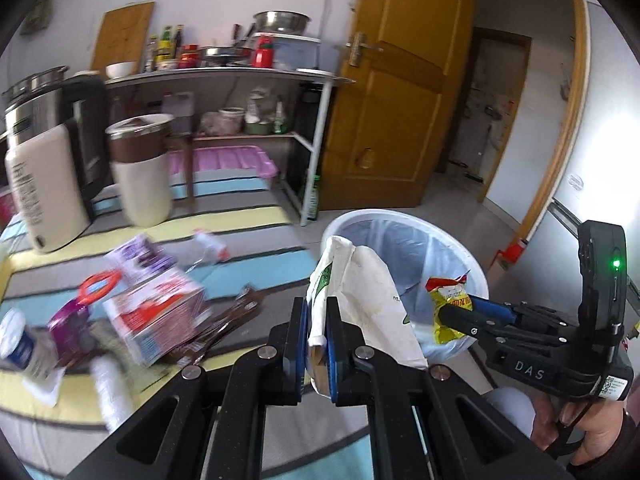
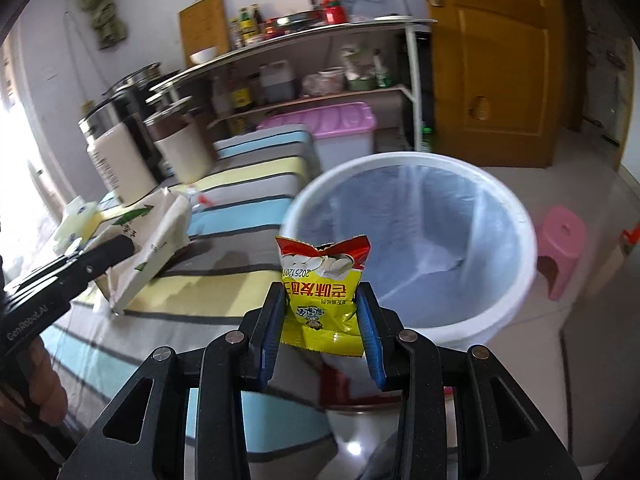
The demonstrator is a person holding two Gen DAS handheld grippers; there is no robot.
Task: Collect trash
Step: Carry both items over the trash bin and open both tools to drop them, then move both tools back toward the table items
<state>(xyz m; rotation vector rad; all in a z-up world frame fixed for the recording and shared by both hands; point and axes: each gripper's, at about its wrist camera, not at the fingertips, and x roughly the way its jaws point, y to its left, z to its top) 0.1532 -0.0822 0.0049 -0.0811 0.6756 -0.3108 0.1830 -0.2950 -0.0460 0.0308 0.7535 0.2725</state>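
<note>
1. Two pieces of trash are in hand, both close to the white bin (image 2: 516, 216), which stands on the floor against the edge of the striped desk (image 2: 240, 280).
2. The left gripper (image 1: 317, 332) has its jaws pinching the lower end of a white paper bag (image 1: 360, 292); the bag stands up from the jaws towards twelve o'clock, its top overlapping the bin's near rim in the left wrist view.
3. The right gripper (image 2: 322, 320) has its jaws pressed onto the sides of a yellow snack packet (image 2: 322, 300), red end up, with the bin's mouth just beyond at one o'clock.
4. My guess is the step in hand is dropping both into the bin. To do it well, carry each piece fully over the liner before the jaws spread; the packet looks nearer than the bag.
5. The bag is tall and floppy, so tip it mouth-first into the bin, or it may catch the rim and fall outside.
6. More litter waits on the desk at nine o'clock of the left gripper: a red and white carton (image 1: 160, 316), a purple box (image 1: 144, 258) and dark wrappers (image 1: 224, 328).
</note>
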